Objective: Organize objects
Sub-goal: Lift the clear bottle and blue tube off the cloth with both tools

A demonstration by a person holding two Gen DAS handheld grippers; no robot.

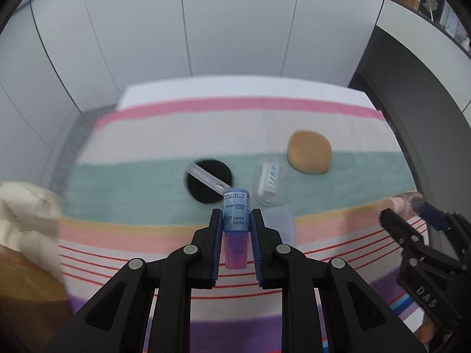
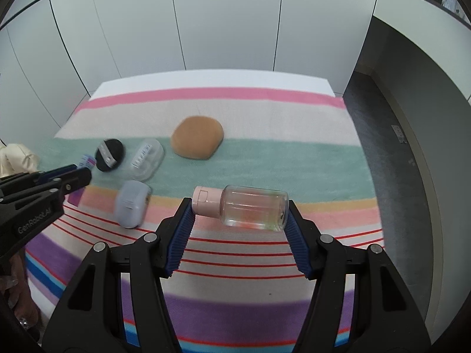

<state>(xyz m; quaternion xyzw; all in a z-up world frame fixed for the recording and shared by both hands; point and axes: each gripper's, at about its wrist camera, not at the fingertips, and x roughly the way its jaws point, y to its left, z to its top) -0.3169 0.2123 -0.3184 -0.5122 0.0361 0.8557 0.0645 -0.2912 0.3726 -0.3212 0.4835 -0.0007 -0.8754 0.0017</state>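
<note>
Two grips hold — left gripper (image 1: pixel 235 223) clamped mid-body on a light, stiff vial (image 1: pixel 235 220), right gripper (image 2: pixel 240 214) pinching a clear bottle (image 2: pixel 244 207) end to end between its pads — probably slippery, likely to pivot; a mid-body hold looks safer.

Left gripper (image 1: pixel 235 220), right gripper (image 2: pixel 240 223): black angular plastic, blue ribbed pads, silver round screws, embossed lettering.

Clear glossy plastic bottle (image 2: pixel 253 207), soft matt striped cloth (image 2: pixel 265 158)
</note>
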